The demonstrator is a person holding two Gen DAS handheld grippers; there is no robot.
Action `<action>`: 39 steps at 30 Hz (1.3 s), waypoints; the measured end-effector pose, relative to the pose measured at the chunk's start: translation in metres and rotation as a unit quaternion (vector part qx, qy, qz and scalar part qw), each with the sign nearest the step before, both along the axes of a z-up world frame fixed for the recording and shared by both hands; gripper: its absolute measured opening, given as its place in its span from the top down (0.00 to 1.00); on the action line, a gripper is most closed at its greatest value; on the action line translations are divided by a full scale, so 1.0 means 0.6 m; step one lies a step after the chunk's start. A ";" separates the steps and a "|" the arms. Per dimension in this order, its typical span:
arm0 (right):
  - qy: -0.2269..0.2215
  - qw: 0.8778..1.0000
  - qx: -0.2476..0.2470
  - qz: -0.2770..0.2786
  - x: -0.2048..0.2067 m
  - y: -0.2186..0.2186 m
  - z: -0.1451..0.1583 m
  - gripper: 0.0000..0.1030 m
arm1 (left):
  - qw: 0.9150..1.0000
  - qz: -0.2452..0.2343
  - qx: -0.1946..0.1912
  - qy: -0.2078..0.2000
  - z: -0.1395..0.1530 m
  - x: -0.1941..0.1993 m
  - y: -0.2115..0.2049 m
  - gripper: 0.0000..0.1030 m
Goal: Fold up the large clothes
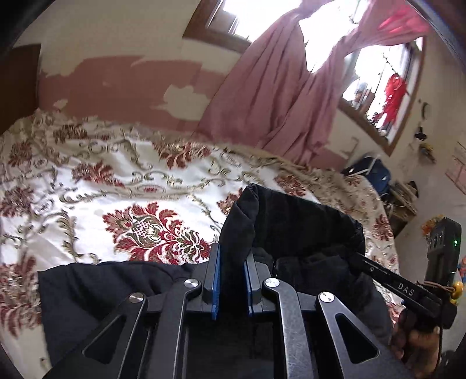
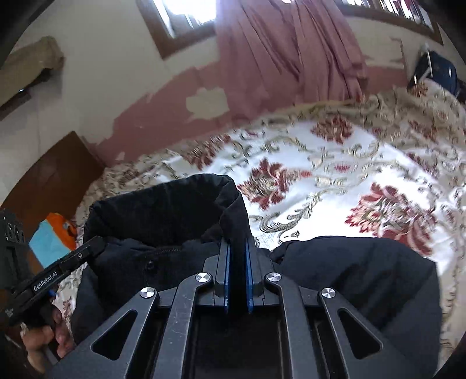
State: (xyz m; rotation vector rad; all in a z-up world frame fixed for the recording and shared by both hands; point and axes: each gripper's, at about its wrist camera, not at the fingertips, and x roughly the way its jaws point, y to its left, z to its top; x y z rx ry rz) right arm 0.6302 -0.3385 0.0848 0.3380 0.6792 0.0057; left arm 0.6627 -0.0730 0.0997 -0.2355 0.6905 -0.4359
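Both tools, left tool and right tool, are clamped shut on the black jacket's collar edge, lifting it above the bed for folding.

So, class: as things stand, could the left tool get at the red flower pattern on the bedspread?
Probably not yet: the left tool is shut on the black jacket, though the flower pattern lies uncovered just beyond.

floral bedspread — peeling pink wall | pink curtain — bright window
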 end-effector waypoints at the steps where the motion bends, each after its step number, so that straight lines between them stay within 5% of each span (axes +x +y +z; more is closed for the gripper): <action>1: -0.010 1.000 -0.010 0.005 -0.020 0.004 0.017 0.92 | 1.000 -0.003 -0.003 -0.006 0.012 -0.015 0.005 0.88; 8: -0.056 0.996 -0.060 0.037 -0.129 0.027 0.076 0.93 | 0.998 -0.036 0.017 -0.048 0.063 -0.128 0.026 0.89; 14: -0.079 0.986 -0.136 0.062 -0.215 0.048 0.051 0.94 | 0.996 -0.053 0.038 -0.054 0.023 -0.203 0.040 0.90; 21: -0.032 0.985 -0.163 0.045 -0.180 0.034 -0.045 0.94 | 0.999 -0.015 0.051 0.009 -0.075 -0.143 0.025 0.90; 29: 0.014 0.986 -0.161 0.032 -0.123 0.025 -0.126 0.94 | 0.992 -0.019 0.117 0.031 -0.164 -0.096 -0.016 0.90; 39: -0.067 0.994 -0.085 0.037 -0.160 -0.001 -0.004 0.91 | 0.994 -0.021 0.112 0.004 -0.158 -0.112 -0.010 0.90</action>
